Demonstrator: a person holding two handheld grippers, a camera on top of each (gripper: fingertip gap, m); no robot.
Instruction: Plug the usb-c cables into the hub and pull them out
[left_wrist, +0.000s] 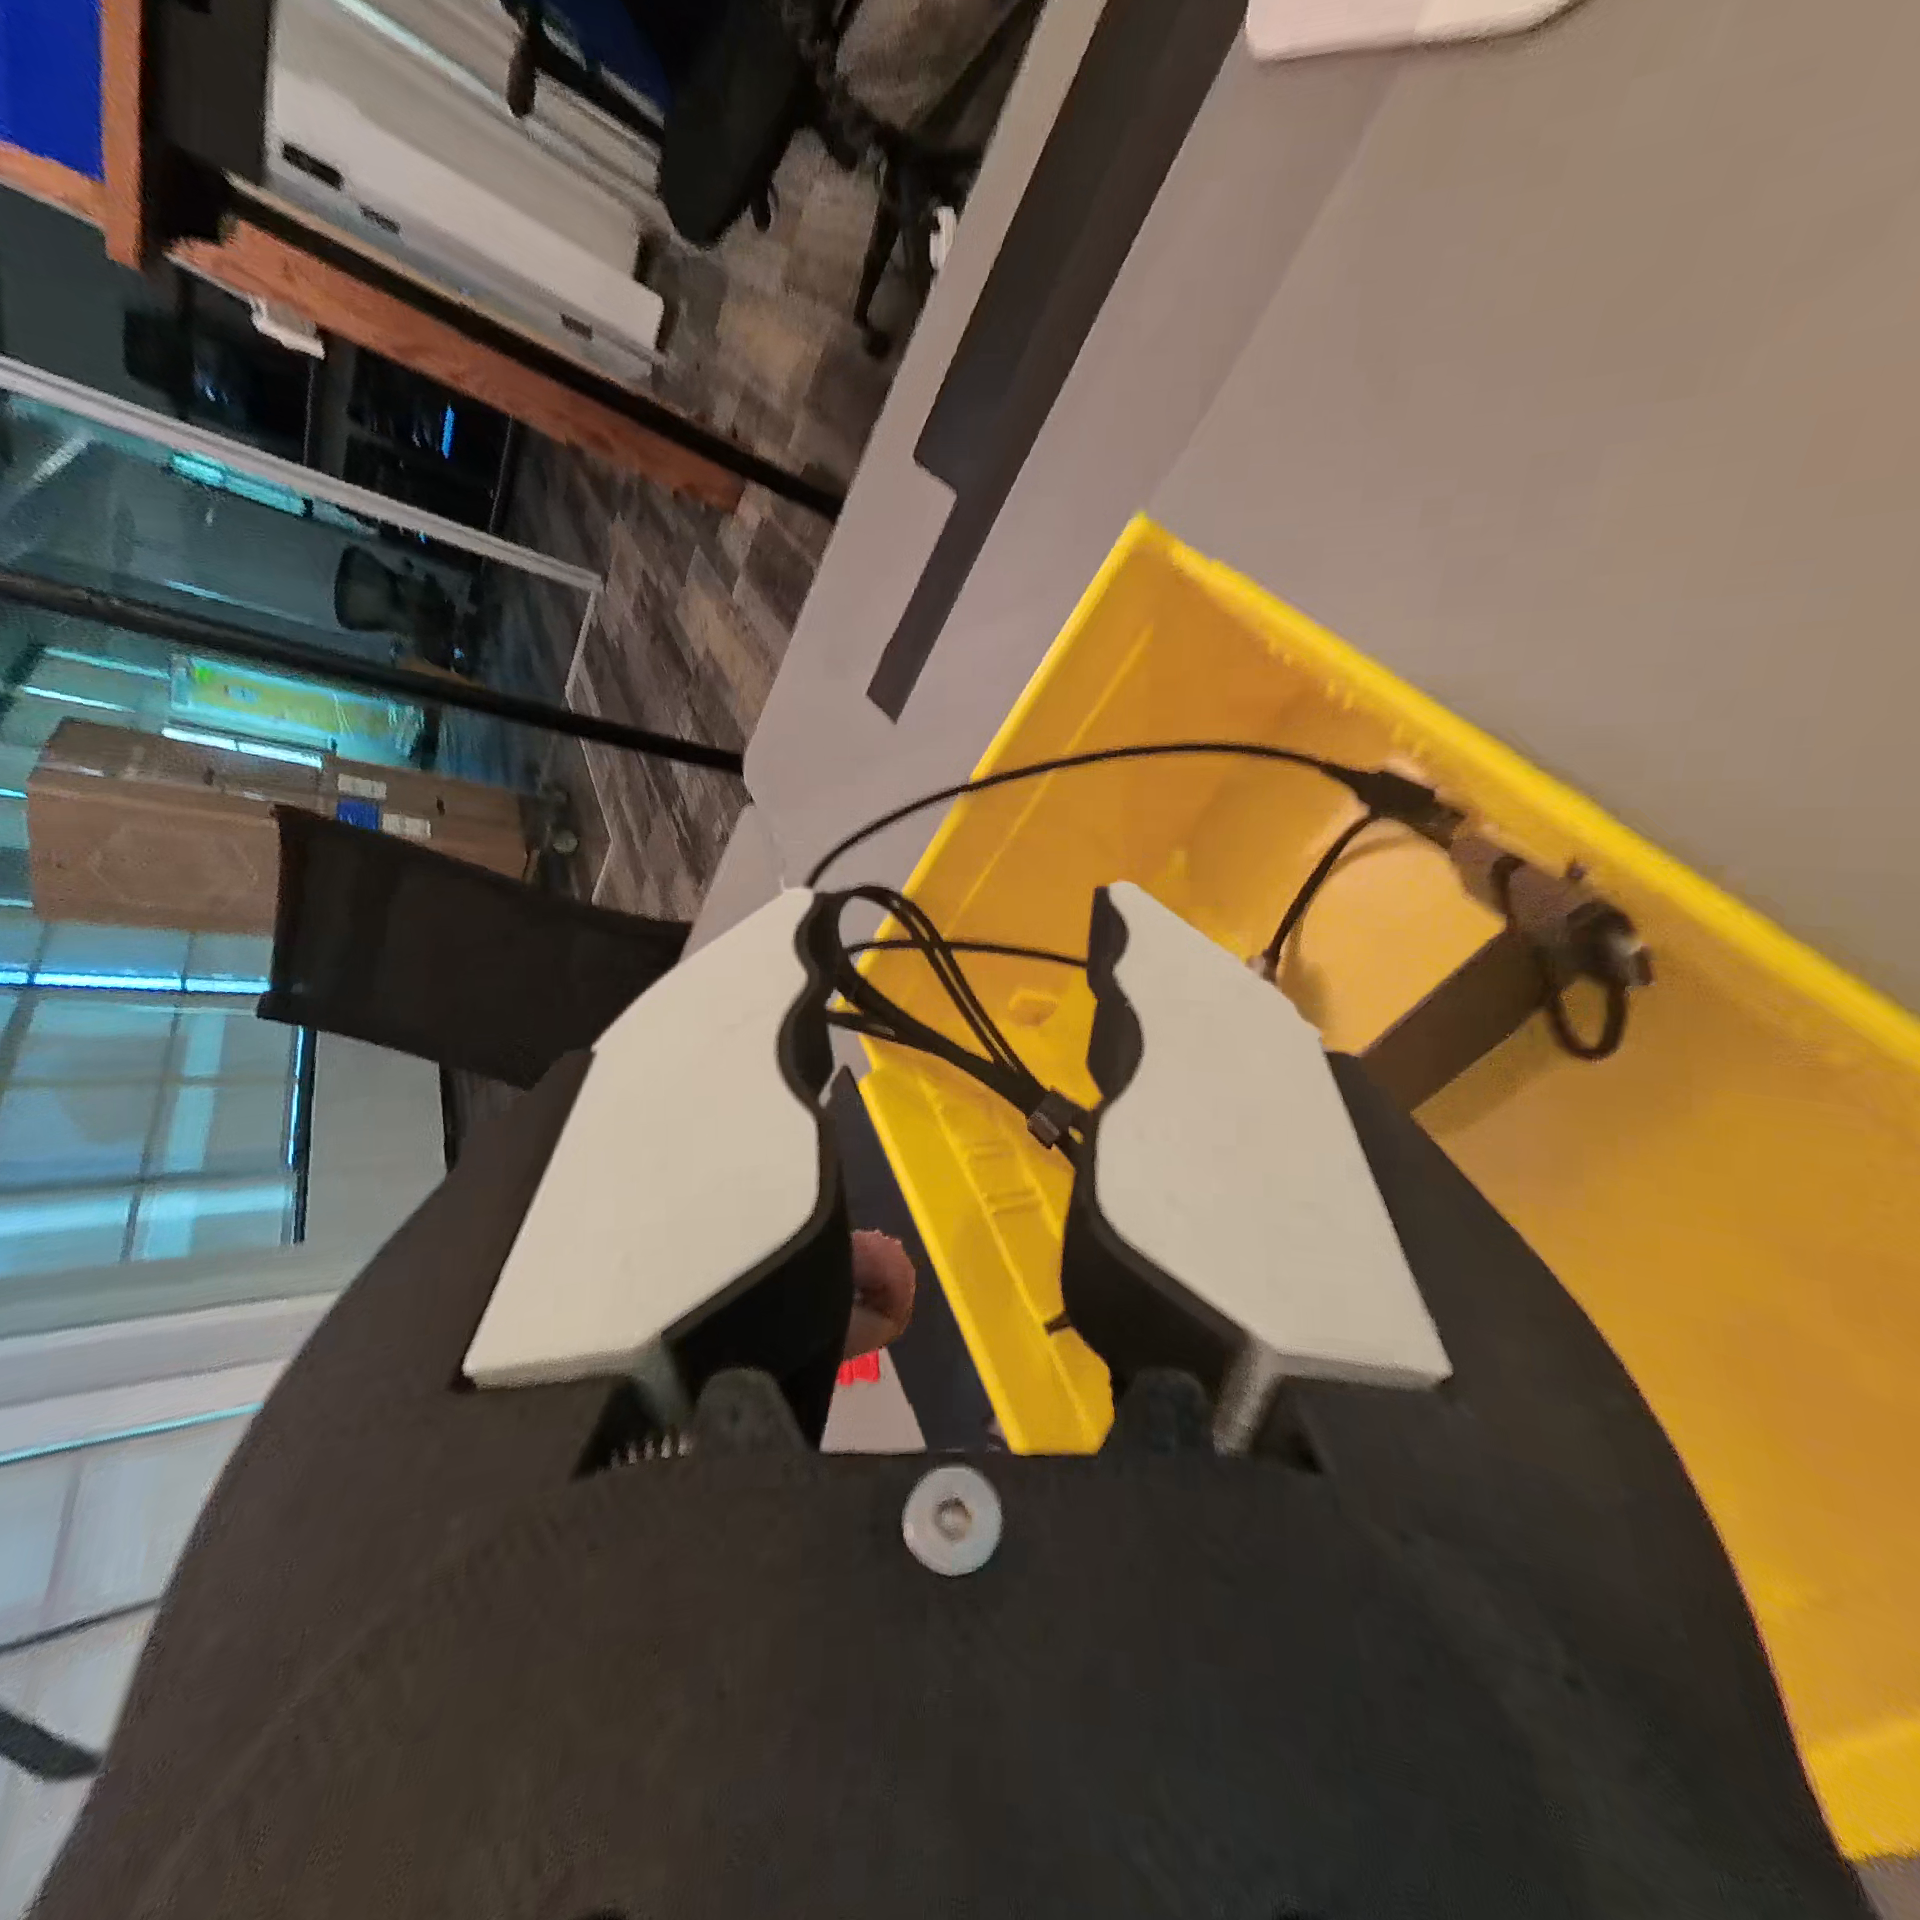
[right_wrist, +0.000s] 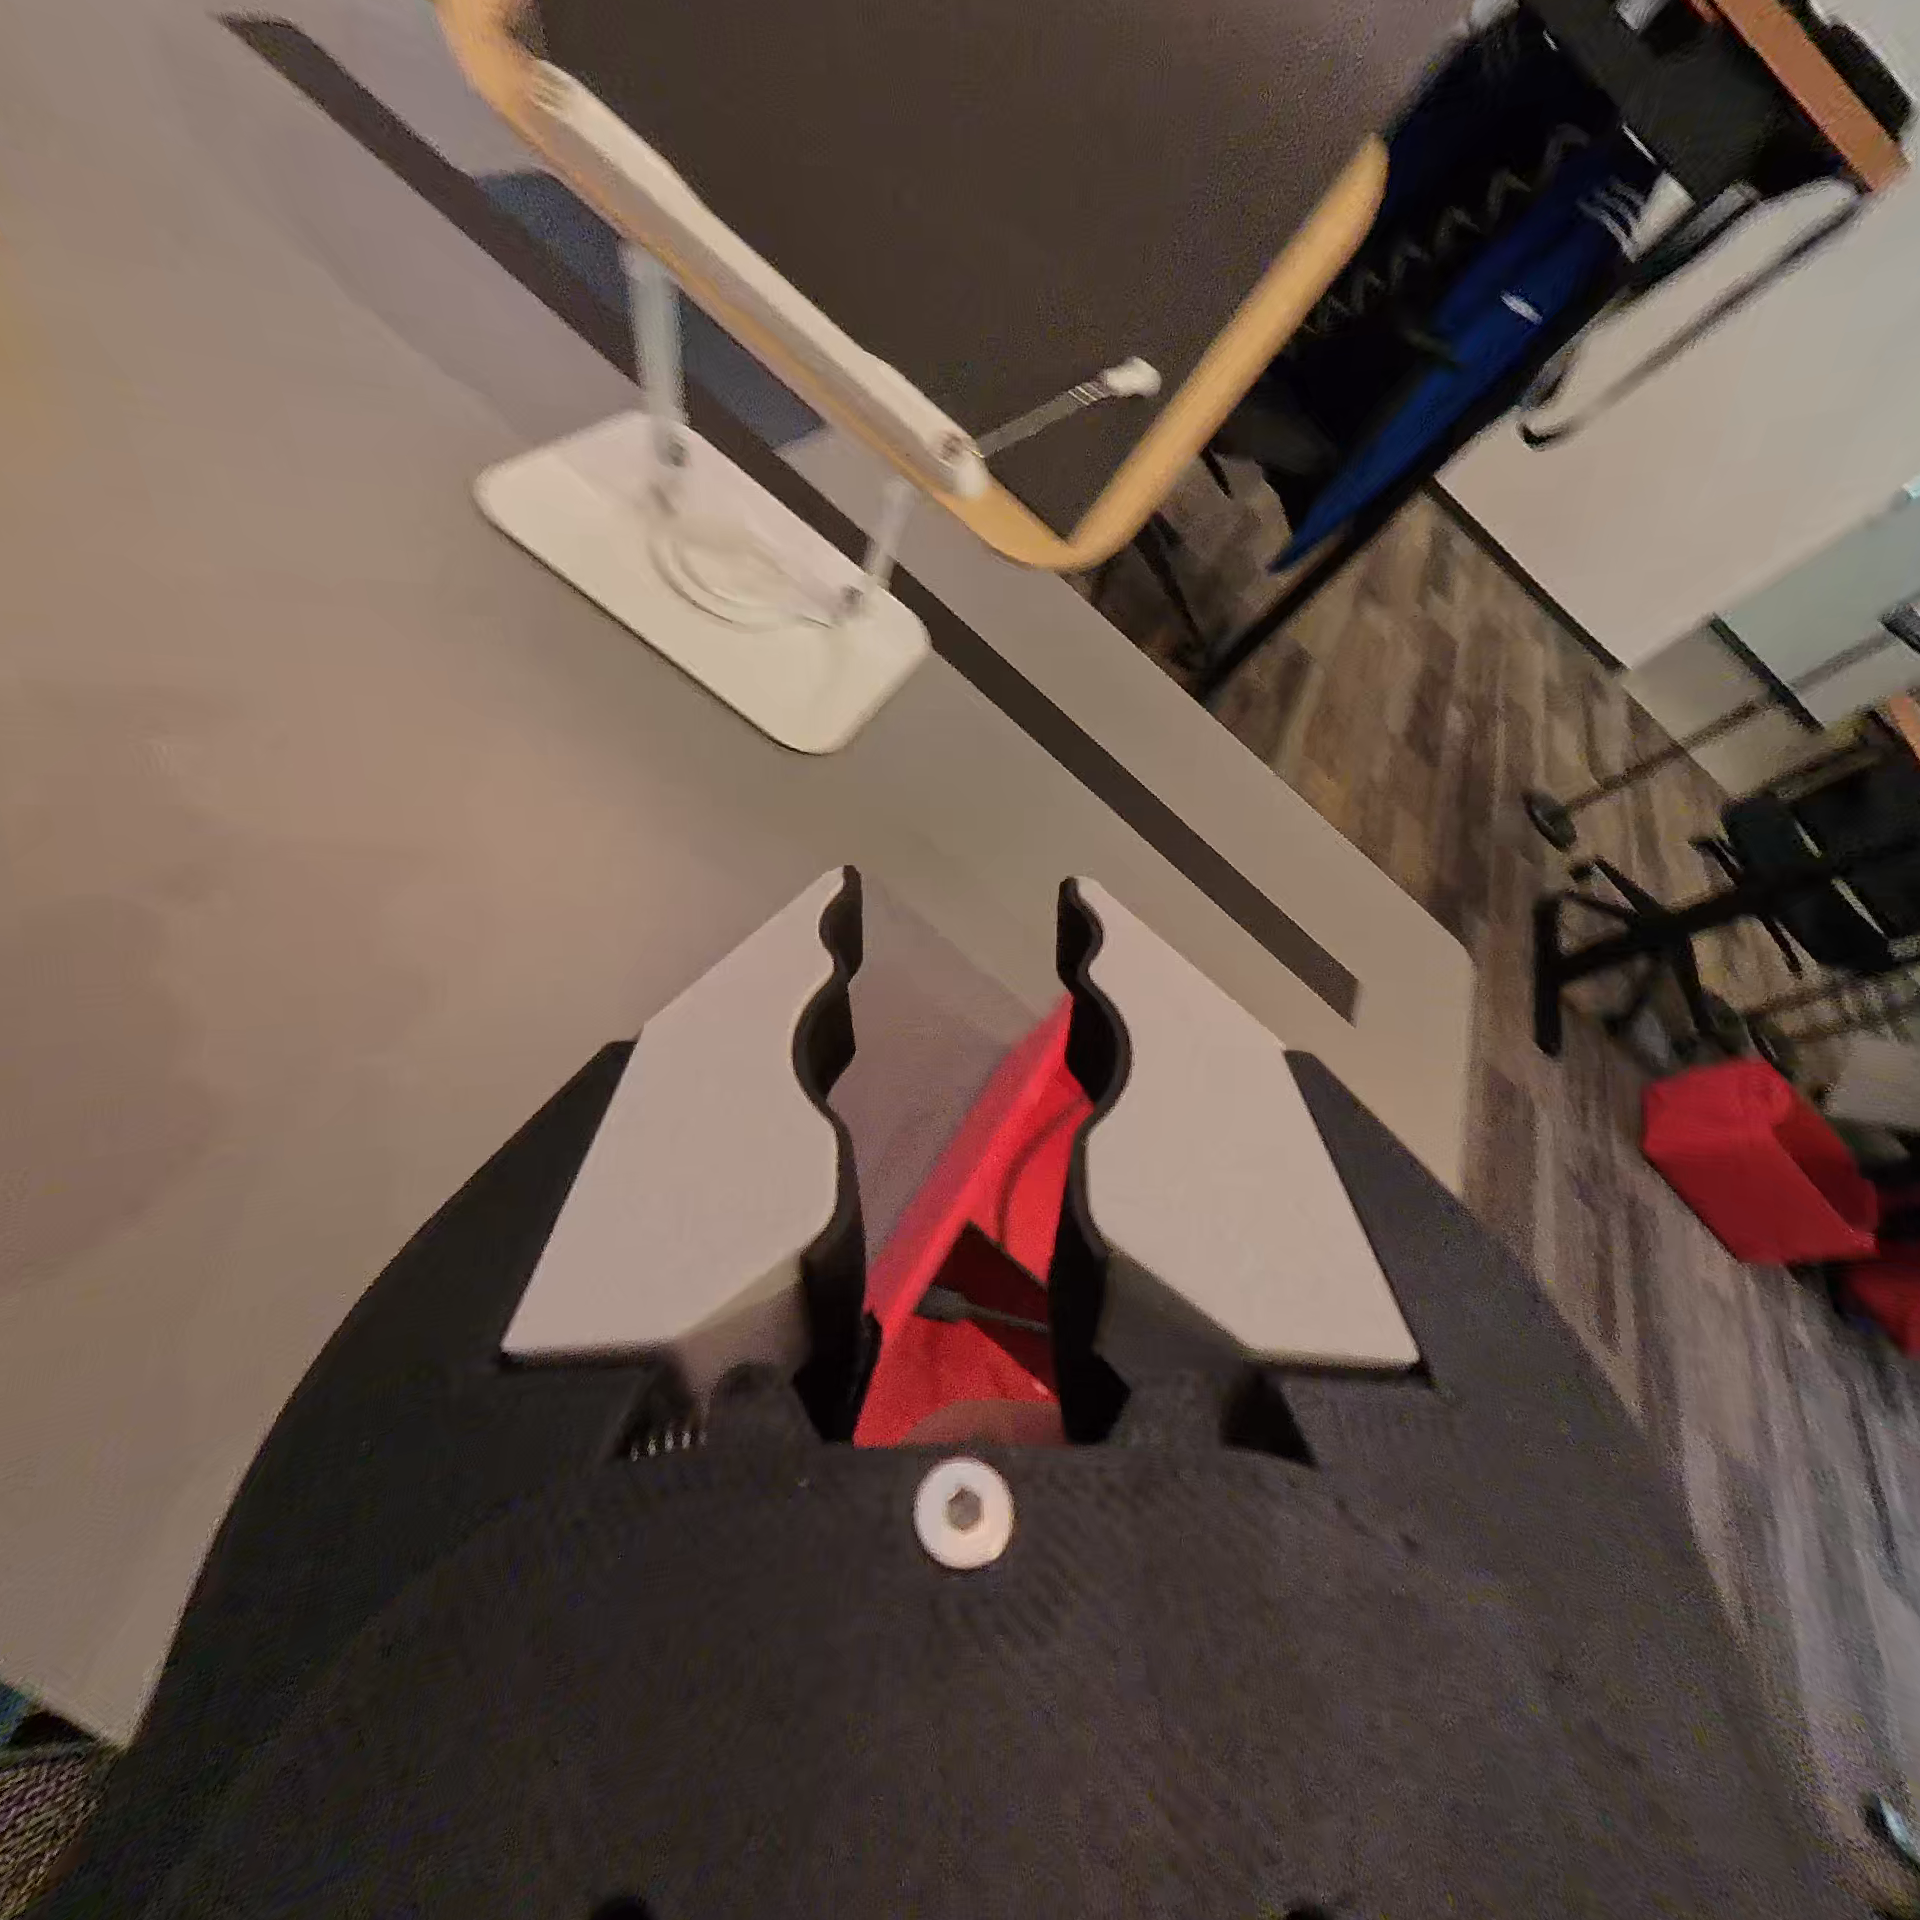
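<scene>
- Left gripper (left_wrist: 951, 925) hangs over the near wall of the yellow tray (left_wrist: 1714, 1195), jaws apart, nothing between them; the cable loops seen in the gap lie beyond, in the tray.
- Task's thing in sight: the hub (left_wrist: 1507, 883), a small grey-and-dark block at right of centre in the left wrist view, sits on a dark stand (left_wrist: 1455, 1023) inside the tray.
- One black usb-c cable (left_wrist: 1143, 758) arcs across the tray, and its plug (left_wrist: 1397, 795) looks seated in the hub's upper end, though blur leaves that uncertain.
- A bundled coil of black cable (left_wrist: 935, 997) lies just past the left jaws, tied with a small clip; a second lead (left_wrist: 1314, 894) curves down from the hub toward the tray floor.
- Right gripper (right_wrist: 956, 883) is well away from all that, jaws apart and empty, pointing across the grey table (right_wrist: 260, 831) toward a white stand base (right_wrist: 707, 592) in the upper centre.
- Under the right jaws a red tray (right_wrist: 997, 1174) peeks through, a thin dark cable (right_wrist: 977, 1314) inside it.
- My read: one plug appears in, neither gripper is on a cable. Any further plugging and all the pulling-out are left.
- Writing? None legible, no brand or label on hub, cables or trays at this blur.
</scene>
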